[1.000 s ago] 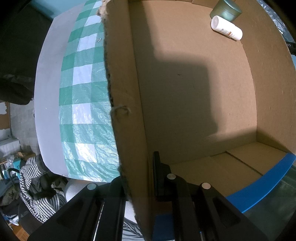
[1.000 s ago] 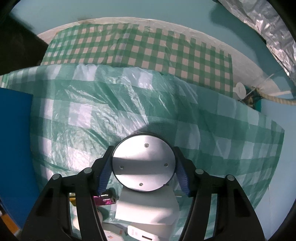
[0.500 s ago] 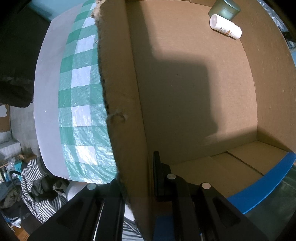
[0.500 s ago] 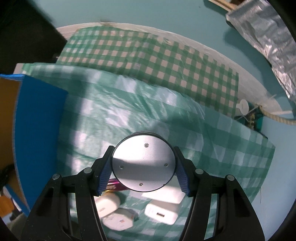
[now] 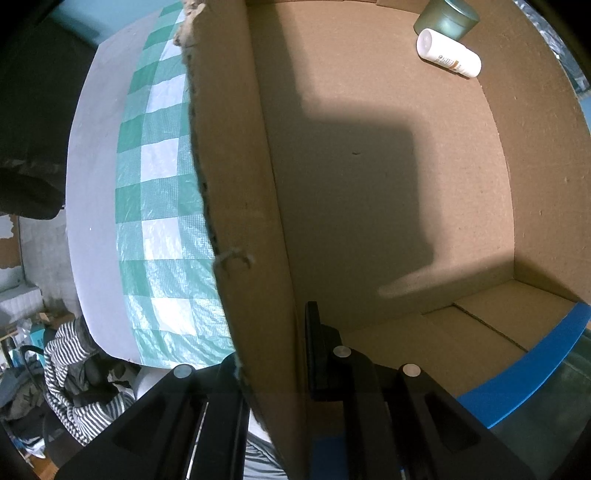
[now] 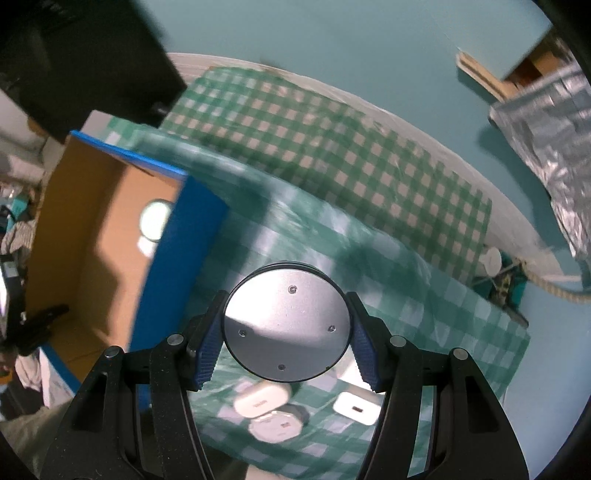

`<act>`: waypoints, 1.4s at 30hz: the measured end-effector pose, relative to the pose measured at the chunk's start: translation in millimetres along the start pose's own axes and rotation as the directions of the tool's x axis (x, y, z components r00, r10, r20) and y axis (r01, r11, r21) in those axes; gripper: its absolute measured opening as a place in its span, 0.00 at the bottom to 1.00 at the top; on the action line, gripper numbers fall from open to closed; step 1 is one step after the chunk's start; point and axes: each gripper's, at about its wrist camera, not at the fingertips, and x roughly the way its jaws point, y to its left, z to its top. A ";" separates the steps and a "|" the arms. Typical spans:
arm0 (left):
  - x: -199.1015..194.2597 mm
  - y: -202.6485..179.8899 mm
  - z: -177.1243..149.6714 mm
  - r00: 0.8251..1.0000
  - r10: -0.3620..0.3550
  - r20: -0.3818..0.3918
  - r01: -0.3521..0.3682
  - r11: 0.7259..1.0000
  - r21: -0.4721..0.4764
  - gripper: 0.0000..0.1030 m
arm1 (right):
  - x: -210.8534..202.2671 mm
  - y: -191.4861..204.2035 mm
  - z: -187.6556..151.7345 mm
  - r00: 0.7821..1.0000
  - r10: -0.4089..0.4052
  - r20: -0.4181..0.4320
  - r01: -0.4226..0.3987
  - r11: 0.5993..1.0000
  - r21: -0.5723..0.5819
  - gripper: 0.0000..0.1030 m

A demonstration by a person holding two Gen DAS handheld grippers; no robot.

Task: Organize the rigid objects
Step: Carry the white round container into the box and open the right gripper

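My right gripper (image 6: 286, 326) is shut on a round grey metal puck (image 6: 286, 325), held above the green checked cloth (image 6: 424, 295); its flat face with small screws looks at the camera. Below it lie white chargers (image 6: 262, 400) on the cloth. At the left stands the open cardboard box (image 6: 92, 229) with a blue outer wall. My left gripper (image 5: 273, 354) is shut on the box's left wall (image 5: 251, 229), pinching it between the fingers. Inside the box, at the far corner, lie a white bottle (image 5: 448, 58) and a green jar (image 5: 447, 18).
A crumpled silver foil bag (image 6: 546, 133) hangs at the upper right. A rope and a small white disc (image 6: 491, 260) sit at the table's right edge. Striped clothing (image 5: 74, 373) lies below the table's left edge. A dark object (image 6: 92, 62) stands behind the box.
My right gripper has risen with the puck and moved toward the box, which now shows its open inside at the left. The chargers look smaller below. My left gripper has kept still.
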 end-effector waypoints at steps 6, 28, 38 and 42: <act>1.3 3.3 -2.2 1.000 -0.004 0.000 0.004 1.000 0.004 0.08 | -4.2 31.7 15.0 1.000 0.023 0.006 -0.023 0.998 -0.056 0.60; 4.1 4.7 -6.3 1.000 -0.009 0.005 0.009 1.000 -0.002 0.08 | 21.6 138.8 24.2 0.997 0.067 -0.034 -0.073 0.965 -0.251 0.60; 3.5 0.6 -8.0 1.000 0.000 0.011 0.000 1.000 0.008 0.08 | 50.3 161.1 4.5 0.995 0.070 -0.072 -0.089 0.951 -0.295 0.60; 2.1 -1.8 -7.6 1.000 0.001 0.013 -0.001 1.000 0.008 0.08 | 61.9 164.3 -0.6 0.995 0.053 -0.082 -0.076 0.946 -0.314 0.60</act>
